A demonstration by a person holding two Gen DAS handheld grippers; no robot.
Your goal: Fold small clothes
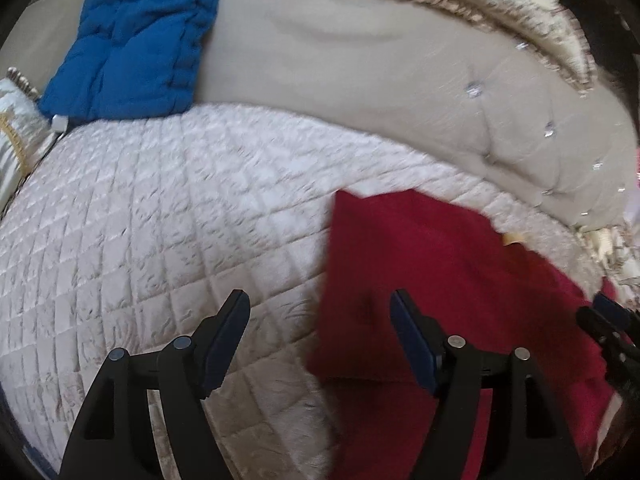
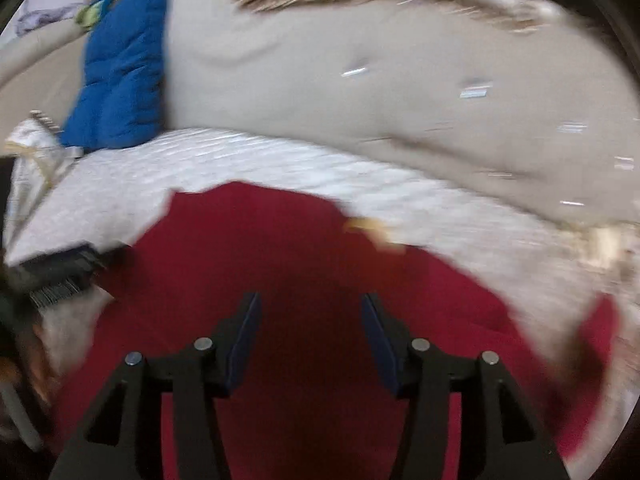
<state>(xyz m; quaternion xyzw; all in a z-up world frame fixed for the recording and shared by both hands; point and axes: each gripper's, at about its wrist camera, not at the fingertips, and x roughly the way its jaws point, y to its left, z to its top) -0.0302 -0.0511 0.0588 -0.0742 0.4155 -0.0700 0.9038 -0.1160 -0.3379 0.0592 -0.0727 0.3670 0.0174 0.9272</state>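
A red garment [image 1: 424,264] lies flat on the white quilted cover [image 1: 160,216]; it also shows in the right wrist view [image 2: 280,248], with a small yellow tag [image 2: 372,232] at its far edge. My left gripper [image 1: 320,304] is open and empty above the garment's left edge. My right gripper [image 2: 310,308] is open and empty above the garment's middle. The right gripper shows at the right edge of the left wrist view [image 1: 608,320]; the left gripper shows at the left of the right wrist view [image 2: 64,276]. The right wrist view is blurred.
A beige tufted sofa back [image 1: 360,80] rises behind the cover. A blue quilted jacket [image 1: 132,36] lies at the back left. A fringed patterned cushion [image 1: 480,4] sits at the back right, and a pale cushion [image 1: 16,140] at the left edge.
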